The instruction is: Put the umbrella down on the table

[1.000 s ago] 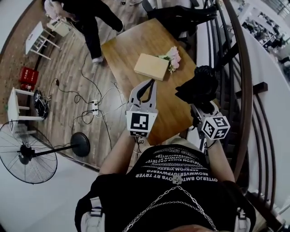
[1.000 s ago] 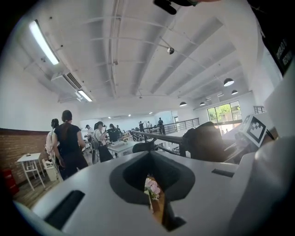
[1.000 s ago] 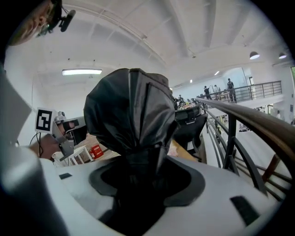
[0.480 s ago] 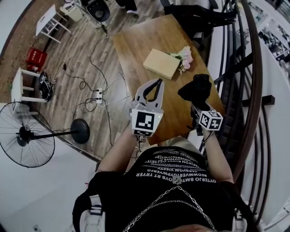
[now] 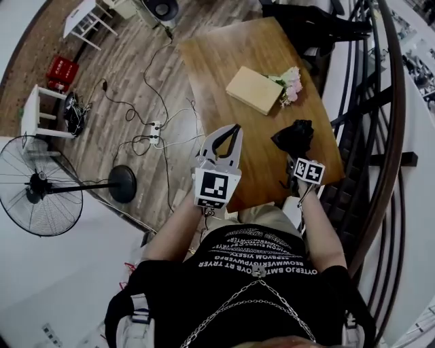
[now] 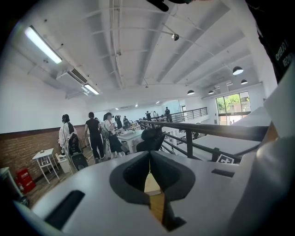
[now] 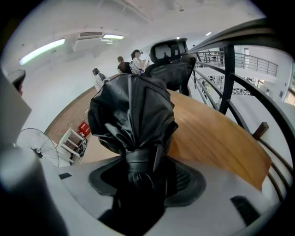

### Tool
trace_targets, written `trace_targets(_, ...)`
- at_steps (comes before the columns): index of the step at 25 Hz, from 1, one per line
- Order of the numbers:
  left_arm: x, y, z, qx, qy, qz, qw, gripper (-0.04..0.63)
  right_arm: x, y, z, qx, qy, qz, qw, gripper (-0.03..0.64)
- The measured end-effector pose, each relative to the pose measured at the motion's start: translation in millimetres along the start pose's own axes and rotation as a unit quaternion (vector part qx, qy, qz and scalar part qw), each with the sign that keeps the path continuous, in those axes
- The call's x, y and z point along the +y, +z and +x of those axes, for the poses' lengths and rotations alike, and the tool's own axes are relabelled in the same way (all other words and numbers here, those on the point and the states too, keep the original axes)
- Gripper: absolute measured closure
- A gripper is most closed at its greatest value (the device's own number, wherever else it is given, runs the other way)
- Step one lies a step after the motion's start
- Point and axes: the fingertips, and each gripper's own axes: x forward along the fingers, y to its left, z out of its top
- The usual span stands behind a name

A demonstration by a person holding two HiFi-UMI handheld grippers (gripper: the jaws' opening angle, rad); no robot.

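A black folded umbrella sticks up out of my right gripper, which is shut on its strapped lower part. In the right gripper view the umbrella fills the middle, bunched above the jaws of the right gripper, with the wooden table behind it. In the head view it hangs over the table's near right corner. My left gripper is shut on nothing, over the table's near edge. Its tips meet in the left gripper view.
A tan flat box and pink flowers lie mid-table. A dark railing runs close along the right. A black chair stands at the far end. A fan and cables are on the floor at left. People stand far off.
My right gripper has come down toward the table with the umbrella in it. The left gripper has sunk a little. A person walking at the upper left has gone out of view.
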Motion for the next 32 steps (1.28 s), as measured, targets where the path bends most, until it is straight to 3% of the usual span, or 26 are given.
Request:
trace_targets(3, 2.4, -6.0, -10.4, 0.007, 0.001, 0.001, 1.0000, 0.566, -15.0, -20.0, 15.2, 0.029, -0.030, 0.012, 0.999, 0.356)
trace_targets(6, 5.6, -7.2, -20.9, 0.007, -0.001, 0.003, 1.0000, 0.566, -17.4, -22.7, 13.5, 0.026, -0.030, 0.009, 0.999, 0.319)
trace_targets(9, 9.6, -5.7, -34.5, 0.000, -0.004, 0.002, 1.0000, 0.566, -9.6, -10.0, -8.3, -0.003, -0.020, 0.005, 1.000, 0.261)
trace_targets(14, 17.3, 2.5, -62.0, -0.024, -0.009, -0.001, 0.9997, 0.566, 9.1, 24.0, -75.2, -0.079, -0.028, -0.033, 0.996, 0.259)
trace_targets(17, 22.9, 10.8, -78.2, -0.043, -0.014, -0.006, 0.9989, 0.566, 36.4, 44.9, -124.4, -0.138, -0.030, -0.074, 0.987, 0.265)
trace_targets(21, 27.2, 23.2, -104.9, -0.075, -0.025, -0.023, 0.9966, 0.566, 85.3, 67.4, -201.0, -0.234, -0.050, -0.142, 0.960, 0.409)
trace_targets(26, 30.1, 37.4, -147.4, -0.127, -0.042, -0.038, 0.9903, 0.566, 138.8, 68.5, -283.4, -0.309, -0.079, -0.177, 0.931, 0.593)
trace_targets(32, 32.7, 37.0, -188.8, -0.139, -0.063, -0.051, 0.9869, 0.566, 197.1, 57.4, -366.8, -0.360, -0.090, -0.207, 0.905, 0.601)
